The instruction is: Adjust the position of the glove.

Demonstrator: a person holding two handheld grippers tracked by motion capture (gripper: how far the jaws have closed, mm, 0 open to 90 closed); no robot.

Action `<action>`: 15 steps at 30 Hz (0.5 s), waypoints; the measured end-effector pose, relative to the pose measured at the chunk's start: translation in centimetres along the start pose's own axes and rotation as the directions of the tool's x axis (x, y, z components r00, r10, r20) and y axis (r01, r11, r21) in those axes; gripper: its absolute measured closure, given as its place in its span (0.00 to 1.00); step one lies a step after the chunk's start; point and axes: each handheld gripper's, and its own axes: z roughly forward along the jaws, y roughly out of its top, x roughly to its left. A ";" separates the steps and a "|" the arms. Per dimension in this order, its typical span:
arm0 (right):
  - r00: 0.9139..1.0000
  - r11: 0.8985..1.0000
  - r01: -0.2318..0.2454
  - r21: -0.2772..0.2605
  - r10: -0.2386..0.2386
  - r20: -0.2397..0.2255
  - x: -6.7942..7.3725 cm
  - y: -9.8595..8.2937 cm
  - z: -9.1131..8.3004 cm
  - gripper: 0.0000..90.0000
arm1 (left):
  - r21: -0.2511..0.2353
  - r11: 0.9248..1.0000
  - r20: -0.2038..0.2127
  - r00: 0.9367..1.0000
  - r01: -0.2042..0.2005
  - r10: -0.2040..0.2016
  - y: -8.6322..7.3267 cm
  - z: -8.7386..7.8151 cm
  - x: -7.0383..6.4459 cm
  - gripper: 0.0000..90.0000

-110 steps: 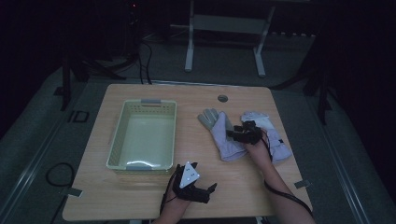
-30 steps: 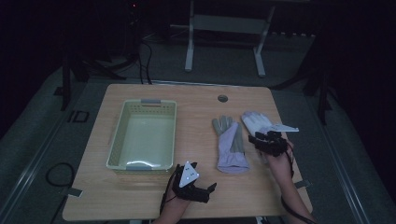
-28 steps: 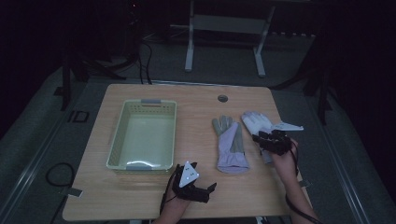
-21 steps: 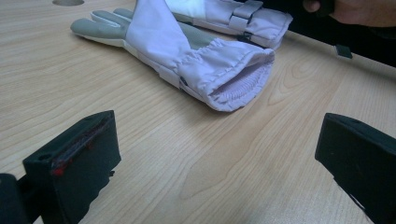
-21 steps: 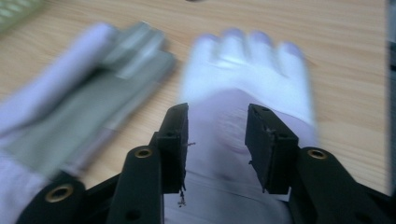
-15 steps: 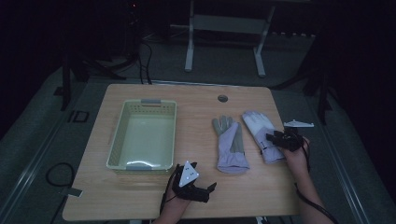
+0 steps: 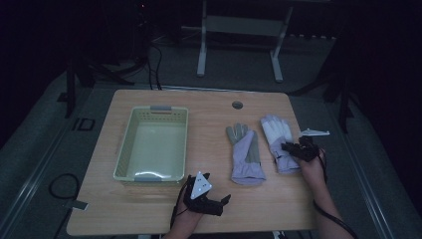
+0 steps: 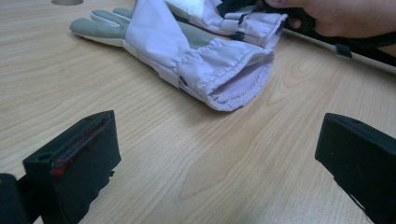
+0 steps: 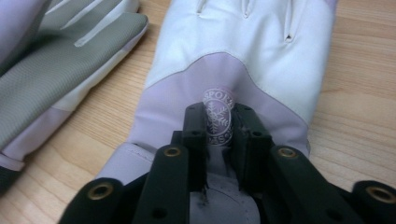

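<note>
Right claw (image 7: 290,148) dragged white glove (image 7: 277,142) rightward, seemingly near table edge (image 7: 297,130)

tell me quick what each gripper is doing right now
Left gripper: open, holding nothing, low over the table.
Right gripper: shut on the white glove, pinching its fabric at the round logo.
</note>
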 end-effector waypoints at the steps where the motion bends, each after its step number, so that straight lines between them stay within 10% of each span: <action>1: 1.000 1.000 -0.005 0.001 0.005 0.001 0.1 0.1 0.0 0.86 | 0.000 1.000 0.000 1.000 0.000 0.000 0.0 0.0 0.0 0.00; 15: 0.998 0.994 -0.054 -0.097 0.051 -0.033 1.3 2.4 -5.9 0.89 | 0.000 1.000 -0.003 1.000 -0.002 0.002 0.0 0.0 0.0 0.00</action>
